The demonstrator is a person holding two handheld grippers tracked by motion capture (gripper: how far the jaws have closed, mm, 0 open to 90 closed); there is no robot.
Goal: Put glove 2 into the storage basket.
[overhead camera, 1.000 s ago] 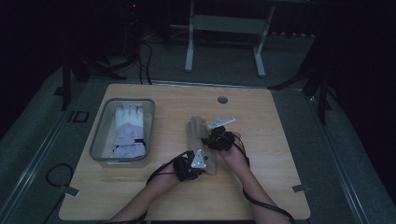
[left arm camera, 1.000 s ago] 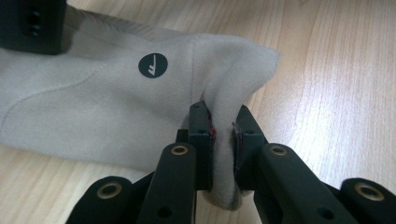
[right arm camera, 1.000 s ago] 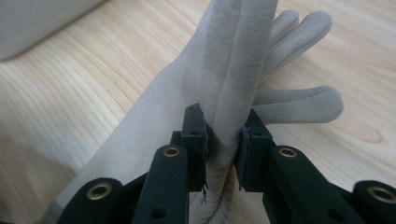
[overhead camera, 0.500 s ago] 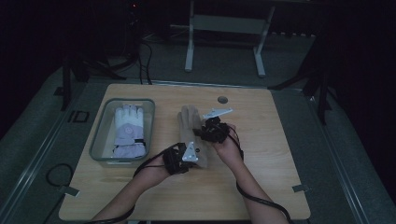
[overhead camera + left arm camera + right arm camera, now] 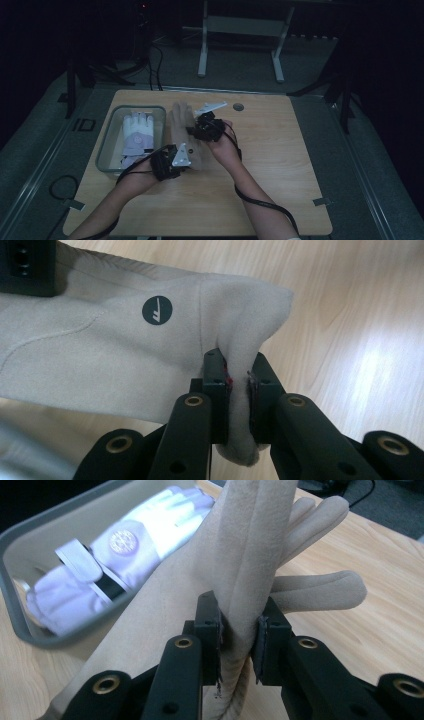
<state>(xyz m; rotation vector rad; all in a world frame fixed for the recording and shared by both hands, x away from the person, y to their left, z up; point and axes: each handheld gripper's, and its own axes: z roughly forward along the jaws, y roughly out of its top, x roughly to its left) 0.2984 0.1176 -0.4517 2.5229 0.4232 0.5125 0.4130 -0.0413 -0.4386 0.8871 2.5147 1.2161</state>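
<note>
Left gripper view: the left gripper (image 5: pixel 239 400) has its jaws pinched tight on the cuff corner of a beige suede glove (image 5: pixel 100 360), the cloth bunching up between them, a round dark logo just above. Over on the right gripper view, the right gripper (image 5: pixel 238 645) is clamped on a fold near the glove's fingers, which fan out past the jaws. So it's held at both ends, slung just above the wooden table (image 5: pixel 280 165), right beside the clear plastic bin (image 5: pixel 107 145) where a white glove (image 5: pixel 136 135) already lies.

This thing looks light, limp and floppy; it should sag wherever it isn't held, so taking it at cuff and finger end, as now, seems the sensible way to keep it stretched. The nap likely grips well; little risk of slipping.

Against half a second ago, both hands and the glove sit a touch nearer the bin, the pair of grips unchanged.
</note>
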